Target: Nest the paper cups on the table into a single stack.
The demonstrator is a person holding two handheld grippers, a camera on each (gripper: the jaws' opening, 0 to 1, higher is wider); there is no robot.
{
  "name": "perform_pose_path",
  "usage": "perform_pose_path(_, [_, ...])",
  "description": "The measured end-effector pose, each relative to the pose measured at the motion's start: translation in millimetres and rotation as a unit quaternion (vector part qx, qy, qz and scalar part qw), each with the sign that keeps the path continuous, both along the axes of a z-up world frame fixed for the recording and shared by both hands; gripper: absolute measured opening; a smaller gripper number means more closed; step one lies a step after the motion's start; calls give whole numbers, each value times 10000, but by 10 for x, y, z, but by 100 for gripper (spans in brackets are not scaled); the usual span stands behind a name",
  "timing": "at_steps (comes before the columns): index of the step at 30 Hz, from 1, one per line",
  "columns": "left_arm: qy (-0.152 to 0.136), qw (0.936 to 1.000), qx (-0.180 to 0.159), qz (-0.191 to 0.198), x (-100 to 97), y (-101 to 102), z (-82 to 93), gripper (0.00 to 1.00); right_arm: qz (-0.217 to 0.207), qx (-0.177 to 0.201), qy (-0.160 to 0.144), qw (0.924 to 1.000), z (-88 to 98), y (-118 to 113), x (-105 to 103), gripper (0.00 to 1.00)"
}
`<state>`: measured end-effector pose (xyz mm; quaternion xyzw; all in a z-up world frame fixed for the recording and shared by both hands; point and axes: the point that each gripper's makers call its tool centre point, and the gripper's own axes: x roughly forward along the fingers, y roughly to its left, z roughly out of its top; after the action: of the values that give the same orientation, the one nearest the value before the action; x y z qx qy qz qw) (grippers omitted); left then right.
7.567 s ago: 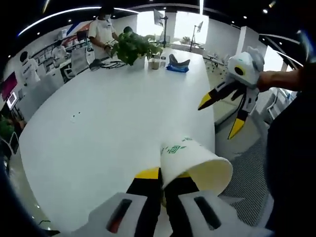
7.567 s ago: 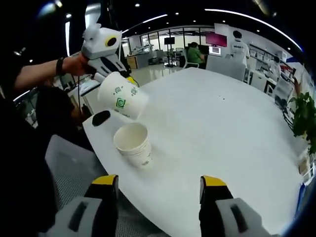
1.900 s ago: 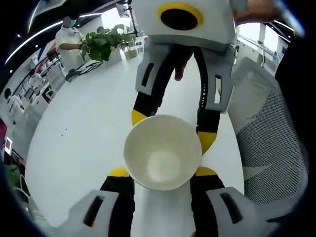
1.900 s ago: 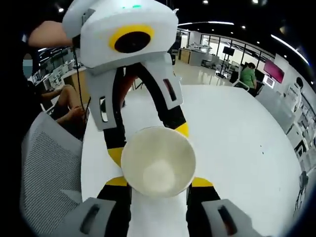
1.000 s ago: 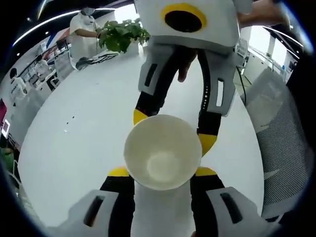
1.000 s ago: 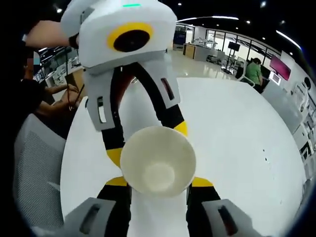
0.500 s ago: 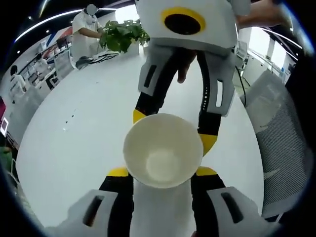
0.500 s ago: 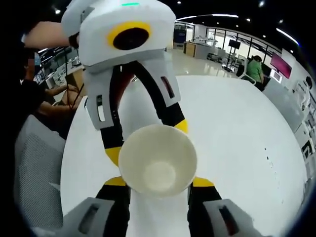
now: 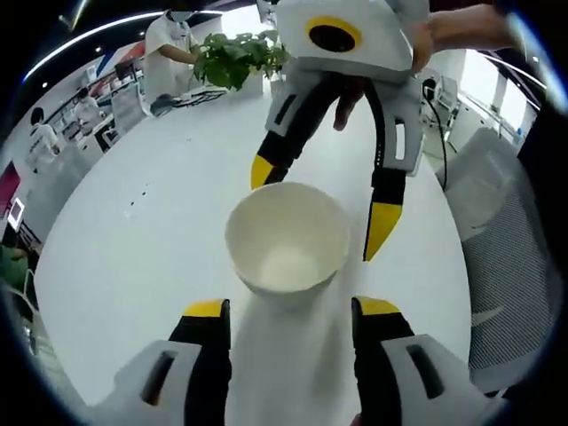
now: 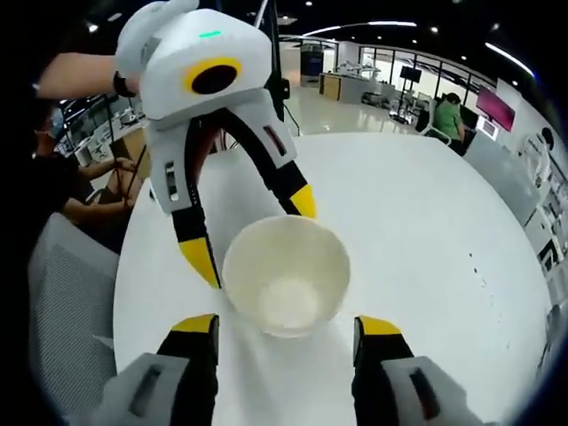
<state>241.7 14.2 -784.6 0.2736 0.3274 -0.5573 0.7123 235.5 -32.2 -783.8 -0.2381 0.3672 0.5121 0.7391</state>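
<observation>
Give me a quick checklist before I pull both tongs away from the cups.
1. Left tongs open, off the cups: ok.
2. Right tongs open, off the cups: ok.
3. Cups upright on the table: ok.
4. All cups nested in one stack: cannot tell, seen from above as one rim.
5. Stack away from the table edge: cannot tell.
6. Tongs apart from each other, free to back off: ok.

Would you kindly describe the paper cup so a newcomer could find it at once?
On the big white table, near its edge by the mesh chair, the white paper cup stands open-mouthed between the two open yellow-tipped claws. It is the lone round thing there.
</observation>
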Motion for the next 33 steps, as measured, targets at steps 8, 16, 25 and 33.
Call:
perform_pose_path(8, [-61,9987,-241,453,-99,94,139,55,-464,221,11,9987,88,-104,-26,63])
perform_pose_path(16, [-258,9945,-331,960,-214,260,177,58,-881,393,-37,9953,176,-233,-135,66])
perform_pose_path(25, [-446,9837,-523,1659,-391,445,248,60,-1132,415,-95,9927,185,-358,-368,70])
perform_pose_path(33, [-545,9764,-609,2000,-646,567,249,60,-1479,584,-143,9872,217,-482,-554,73])
